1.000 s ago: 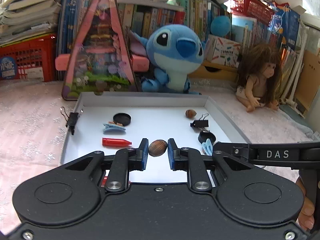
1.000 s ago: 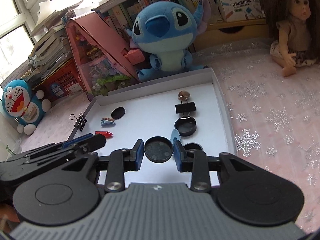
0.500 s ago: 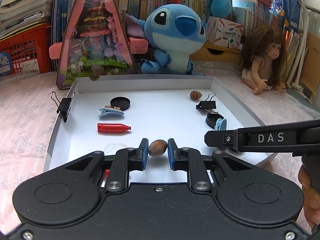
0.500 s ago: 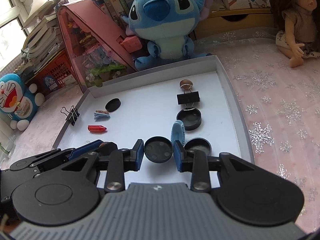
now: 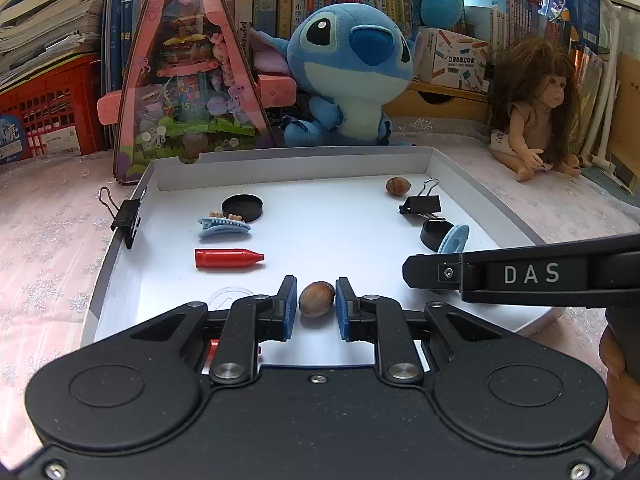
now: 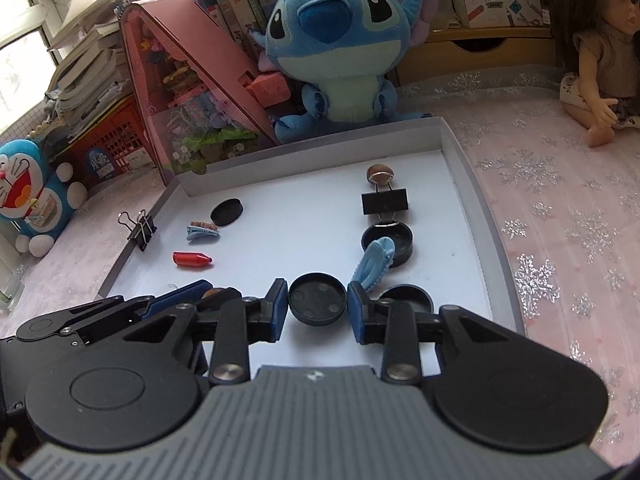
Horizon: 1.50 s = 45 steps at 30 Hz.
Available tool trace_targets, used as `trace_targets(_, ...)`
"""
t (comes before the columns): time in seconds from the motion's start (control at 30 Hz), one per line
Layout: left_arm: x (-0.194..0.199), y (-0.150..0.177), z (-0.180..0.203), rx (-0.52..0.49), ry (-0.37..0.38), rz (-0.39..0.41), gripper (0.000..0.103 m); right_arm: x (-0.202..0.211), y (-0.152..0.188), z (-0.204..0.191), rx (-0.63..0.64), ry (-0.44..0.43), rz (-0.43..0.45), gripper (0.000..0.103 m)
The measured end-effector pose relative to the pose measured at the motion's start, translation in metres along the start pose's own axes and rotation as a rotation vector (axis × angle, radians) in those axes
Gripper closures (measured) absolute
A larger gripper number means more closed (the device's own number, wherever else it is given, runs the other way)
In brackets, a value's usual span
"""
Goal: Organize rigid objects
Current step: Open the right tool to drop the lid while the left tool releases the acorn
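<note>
Left wrist view, read left to right: a binder clip sits clamped on the left wall of the white tray. Inside lie a blue hair clip touching a black cap, and nearer the camera a red crayon. The left claw is closed on a nut, low over the tray's near edge. Farther right, a second nut lies by the far wall, just beside a second binder clip, with a black cap and a blue clip in front of it. The right claw's finger crosses the view at right.

Right wrist view: the left claw enters at lower left. The right claw grips a round black lid by its rim, above the tray floor. Another lid lies just right of it. Behind the tray sit a plush toy and, at far right, a doll.
</note>
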<state>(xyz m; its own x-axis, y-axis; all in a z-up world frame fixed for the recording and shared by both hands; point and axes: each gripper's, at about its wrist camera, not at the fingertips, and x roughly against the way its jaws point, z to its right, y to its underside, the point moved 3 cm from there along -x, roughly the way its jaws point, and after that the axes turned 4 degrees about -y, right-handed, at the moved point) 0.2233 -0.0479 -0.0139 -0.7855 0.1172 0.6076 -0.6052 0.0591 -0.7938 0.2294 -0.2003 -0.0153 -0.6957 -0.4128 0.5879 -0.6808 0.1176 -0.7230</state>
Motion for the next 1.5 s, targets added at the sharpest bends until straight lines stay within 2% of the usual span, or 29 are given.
trace_targets(0.17,0.001,0.0,0.0,0.002,-0.007,0.005,0.071,0.002,-0.001,-0.002,0.016,0.0,0.026,0.063)
trace_targets(0.27,0.004,0.0,-0.001,0.004,-0.01,0.008,0.062,0.006,-0.001,-0.004,0.023,-0.005,0.047,0.044)
trace_targets(0.4,0.011,-0.002,-0.003,0.011,-0.006,0.02,0.04,0.015,-0.002,-0.006,0.039,-0.004,0.08,0.037)
trace_targets(0.57,0.024,-0.003,-0.003,-0.007,-0.035,0.057,0.026,0.026,-0.002,-0.004,0.041,0.014,0.11,0.031)
trace_targets(0.7,0.035,-0.003,-0.005,-0.016,-0.038,0.073,0.024,0.035,-0.001,-0.001,0.038,0.017,0.129,0.022)
trace_targets(0.9,0.056,0.002,-0.009,-0.003,-0.047,0.078,0.023,0.051,0.006,0.001,0.062,0.061,0.168,0.018)
trace_targets(1.23,0.081,0.015,-0.016,0.01,-0.054,0.069,0.023,0.071,0.022,0.006,0.072,0.123,0.187,0.016)
trace_targets(1.5,0.096,0.025,-0.017,0.022,-0.045,0.069,0.022,0.083,0.034,0.003,0.1,0.139,0.182,0.015)
